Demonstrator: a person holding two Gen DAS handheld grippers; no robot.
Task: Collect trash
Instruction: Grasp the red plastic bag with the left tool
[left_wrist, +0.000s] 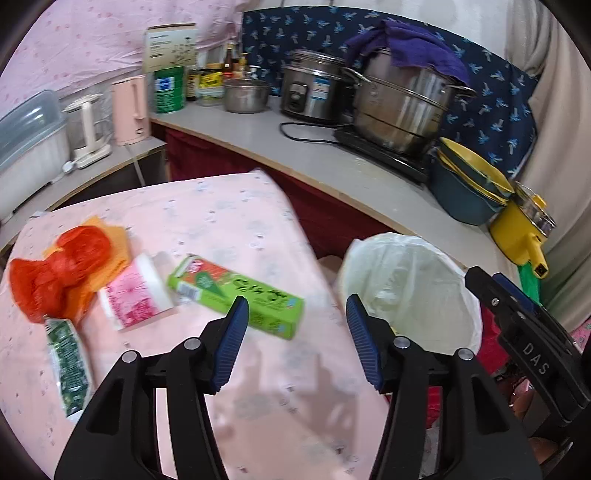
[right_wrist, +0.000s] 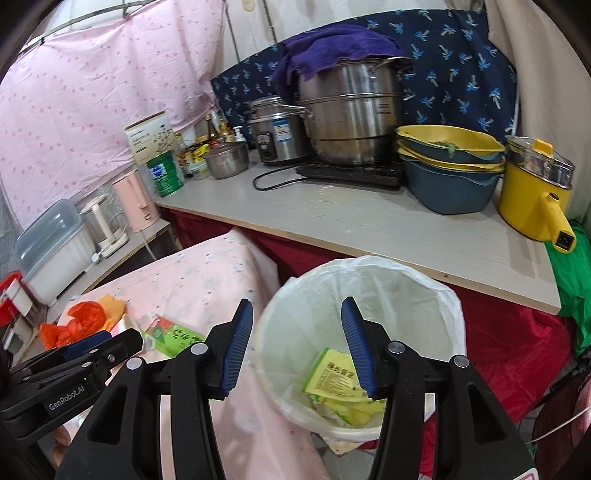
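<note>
Left tongs (left_wrist: 295, 314) spread, nothing between the blue pads, hovering over the right part of the pink-clothed worktop (left_wrist: 229, 214). Right tongs (right_wrist: 297, 317) also spread and empty, hanging over the mouth of the trash bin (right_wrist: 448, 295).

Bin: white bag liner, standing just off the worktop's right edge. Right view looks down inside: yellow snack wrapper (right_wrist: 334, 376) with printed text lies at the bottom on other crumpled yellow-green wrappers. Left view shows only the liner's rim and wall, contents hidden.

Trash on the worktop, left side: green carton (left_wrist: 236, 295) lying flat near the middle, pink-and-white packet (left_wrist: 135, 295) touching its left end, red plastic bag (left_wrist: 55, 277) crumpled on orange paper at the far left edge, green sachet (left_wrist: 70, 365) at the near left edge. Right view catches only part of the red bag and carton; packet and sachet blocked by the left tongs' body.

Back counter: yellow-and-blue bowls (right_wrist: 450, 173) stacked, some greens in the top one; steel pot (right_wrist: 351, 110) with purple cloth on top.
</note>
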